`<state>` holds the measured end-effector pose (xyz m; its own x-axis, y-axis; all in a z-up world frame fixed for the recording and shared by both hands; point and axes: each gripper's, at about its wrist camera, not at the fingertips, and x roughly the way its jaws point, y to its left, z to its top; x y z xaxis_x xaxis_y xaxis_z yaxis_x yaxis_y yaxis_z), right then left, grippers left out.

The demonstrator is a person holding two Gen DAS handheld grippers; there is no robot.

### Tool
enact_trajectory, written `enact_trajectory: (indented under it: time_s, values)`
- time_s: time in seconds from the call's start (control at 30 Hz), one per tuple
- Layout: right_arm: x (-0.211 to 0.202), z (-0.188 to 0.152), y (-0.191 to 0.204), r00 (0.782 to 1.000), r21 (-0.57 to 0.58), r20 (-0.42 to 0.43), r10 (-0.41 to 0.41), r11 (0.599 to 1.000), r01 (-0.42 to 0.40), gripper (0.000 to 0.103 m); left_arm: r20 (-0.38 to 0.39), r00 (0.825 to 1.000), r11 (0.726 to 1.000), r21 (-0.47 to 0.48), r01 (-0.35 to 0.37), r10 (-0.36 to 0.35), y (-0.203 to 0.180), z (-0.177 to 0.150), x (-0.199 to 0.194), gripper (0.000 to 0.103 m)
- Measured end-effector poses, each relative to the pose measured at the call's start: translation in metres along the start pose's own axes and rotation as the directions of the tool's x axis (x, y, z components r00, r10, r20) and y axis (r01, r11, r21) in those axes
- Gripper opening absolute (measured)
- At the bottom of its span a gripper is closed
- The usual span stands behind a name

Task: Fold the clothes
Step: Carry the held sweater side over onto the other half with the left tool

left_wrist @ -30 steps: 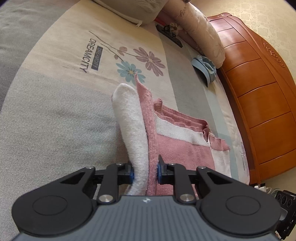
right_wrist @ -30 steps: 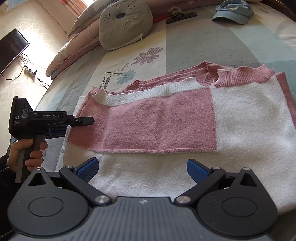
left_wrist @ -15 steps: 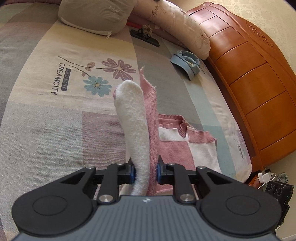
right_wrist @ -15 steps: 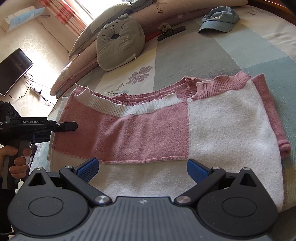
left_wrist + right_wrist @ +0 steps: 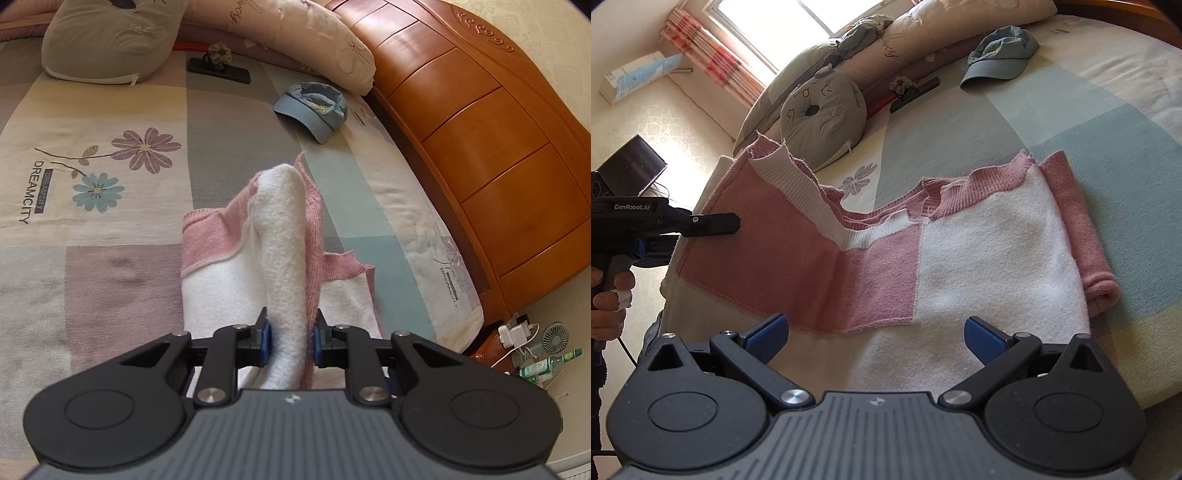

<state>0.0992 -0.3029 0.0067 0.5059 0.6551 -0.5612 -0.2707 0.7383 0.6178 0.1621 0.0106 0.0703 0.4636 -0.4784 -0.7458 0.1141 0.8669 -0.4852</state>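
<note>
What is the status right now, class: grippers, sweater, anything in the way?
Left gripper shut on sweater edge, lifted. Right gripper open, empty, over hem. Cap well clear on bed.

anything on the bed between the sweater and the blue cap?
No. In the left wrist view, only bare bedspread runs from the sweater up to the blue cap; the right wrist view agrees.
</note>
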Motion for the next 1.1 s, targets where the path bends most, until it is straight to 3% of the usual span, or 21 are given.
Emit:
enact_trajectory:
  time_s: [0.43,1.1]
  values:
    - [-0.034,-0.006,-0.042,0.997,0.07,0.075,-0.037,0.997,0.032,0.103,-0.085,0.996,0.997,0.076,0.015,-0.009,-0.059,0.011,0.057,0.018]
    - [-0.056,-0.017,-0.06,0.995,0.088,0.095,-0.008,0.996,0.0,0.103,-0.172,0.985,0.997,0.08,-0.007,0.021,-0.107,0.015,0.125,0.018]
